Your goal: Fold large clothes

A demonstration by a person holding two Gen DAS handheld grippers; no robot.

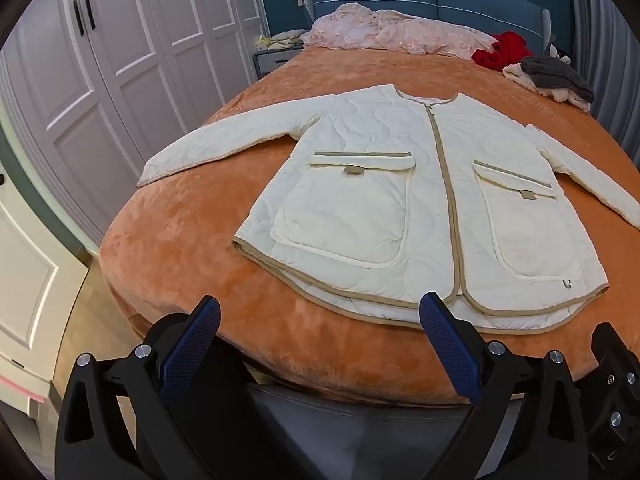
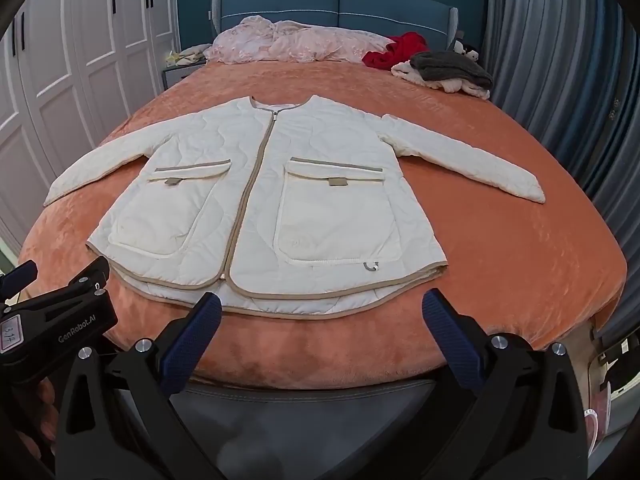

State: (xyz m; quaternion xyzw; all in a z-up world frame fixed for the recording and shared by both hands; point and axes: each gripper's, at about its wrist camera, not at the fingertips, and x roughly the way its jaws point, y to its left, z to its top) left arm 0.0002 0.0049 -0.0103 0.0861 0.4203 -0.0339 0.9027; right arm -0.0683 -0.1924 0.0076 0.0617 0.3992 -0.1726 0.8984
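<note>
A cream quilted jacket (image 1: 384, 200) with tan trim and two big front pockets lies flat and zipped on the orange bed, both sleeves spread out; it also shows in the right wrist view (image 2: 256, 208). My left gripper (image 1: 320, 312) is open and empty, held near the foot of the bed just short of the jacket's hem. My right gripper (image 2: 322, 308) is open and empty, close to the hem's middle. The left gripper's body (image 2: 60, 320) shows at the left edge of the right wrist view.
The orange bedspread (image 1: 180, 248) covers the bed. A pink duvet (image 1: 392, 32), a red garment (image 1: 504, 50) and a grey and cream clothes pile (image 1: 556, 78) lie near the blue headboard. White wardrobes (image 1: 100, 60) stand left, a curtain (image 2: 560, 60) right.
</note>
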